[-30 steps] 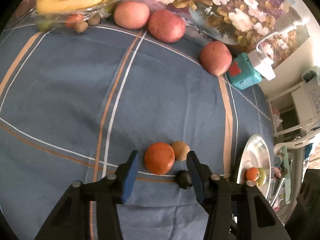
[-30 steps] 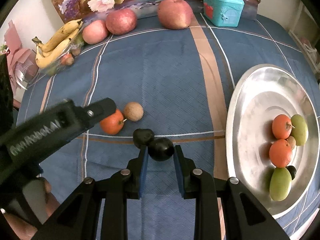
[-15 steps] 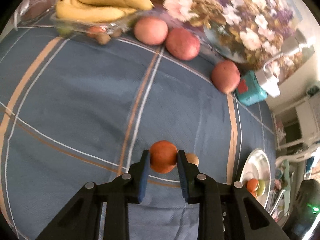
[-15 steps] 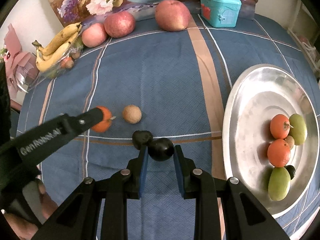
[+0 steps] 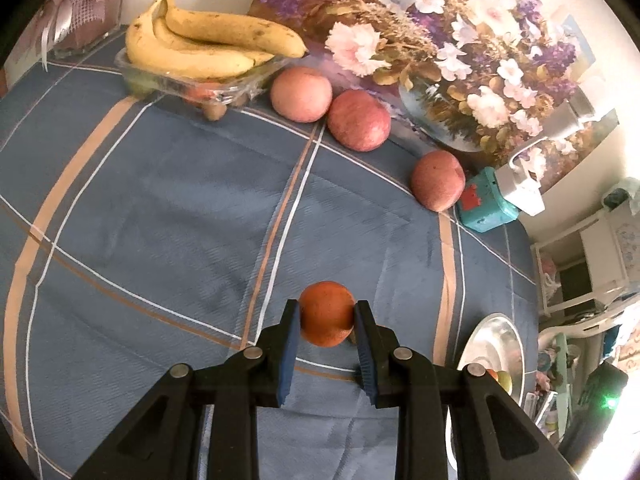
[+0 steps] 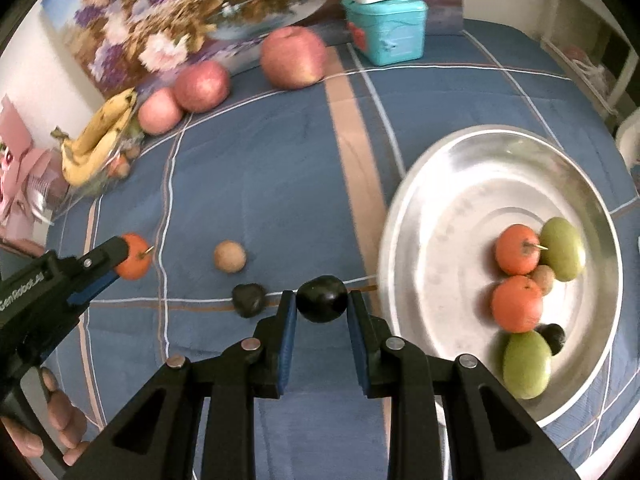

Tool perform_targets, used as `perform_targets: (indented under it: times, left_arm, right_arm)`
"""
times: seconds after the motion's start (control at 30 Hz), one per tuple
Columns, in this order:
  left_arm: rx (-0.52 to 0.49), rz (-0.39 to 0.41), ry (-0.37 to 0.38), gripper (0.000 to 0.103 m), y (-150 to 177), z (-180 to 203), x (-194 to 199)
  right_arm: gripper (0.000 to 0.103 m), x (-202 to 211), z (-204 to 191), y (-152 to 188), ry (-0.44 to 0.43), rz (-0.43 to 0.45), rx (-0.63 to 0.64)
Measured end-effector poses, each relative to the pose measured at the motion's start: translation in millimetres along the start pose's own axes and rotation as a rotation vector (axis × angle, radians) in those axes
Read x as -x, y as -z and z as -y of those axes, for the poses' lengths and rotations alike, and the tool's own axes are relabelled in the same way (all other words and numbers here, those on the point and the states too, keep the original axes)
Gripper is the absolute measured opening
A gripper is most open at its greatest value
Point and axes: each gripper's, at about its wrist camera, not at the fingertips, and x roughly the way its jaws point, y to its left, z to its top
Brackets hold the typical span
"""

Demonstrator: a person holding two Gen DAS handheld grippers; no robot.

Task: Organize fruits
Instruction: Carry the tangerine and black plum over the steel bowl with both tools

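My left gripper [image 5: 326,316] is shut on an orange tangerine [image 5: 326,312] and holds it above the blue cloth; it also shows in the right wrist view [image 6: 134,256]. My right gripper [image 6: 322,300] is shut on a dark plum [image 6: 322,298], lifted left of the silver plate [image 6: 452,208]. The plate holds two tangerines [image 6: 516,248], two green fruits [image 6: 562,248], a small brown fruit and a dark one. A brown round fruit [image 6: 229,256] and another dark plum [image 6: 248,299] lie on the cloth.
Three red apples [image 5: 358,120] line the back by a flower painting [image 5: 440,40]. Bananas [image 5: 200,44] lie on a clear tray at the back left. A teal box [image 5: 486,208] stands at the back right. The table's right edge is beyond the plate [image 5: 496,344].
My left gripper shut on the tangerine and lifted it away from the brown fruit. My right gripper rose and moved right toward the plate with the plum.
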Motion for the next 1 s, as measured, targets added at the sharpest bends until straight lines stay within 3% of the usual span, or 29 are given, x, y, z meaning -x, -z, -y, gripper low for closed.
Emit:
perform_targets:
  times: [0.4,0.57,0.83,1.0]
  left_arm:
    - [-0.14,-0.009,0.039,0.029,20,54,4]
    - [-0.258,-0.052,0.078,0.029,45,96,-5]
    - [-0.498,-0.109,0.103,0.029,101,162,-20]
    - [-0.576,-0.133,0.11,0.031,122,180,-28]
  right_arm:
    - [0.027,23,47,-8,0.039,0.054,-0.111]
    - [0.027,34,90,-7,0.131,0.086,-0.235]
    - [0.027,45,148,2,0.178,0.107,-0.397]
    - [0.027,50,167,6,0.189,0.113,-0.452]
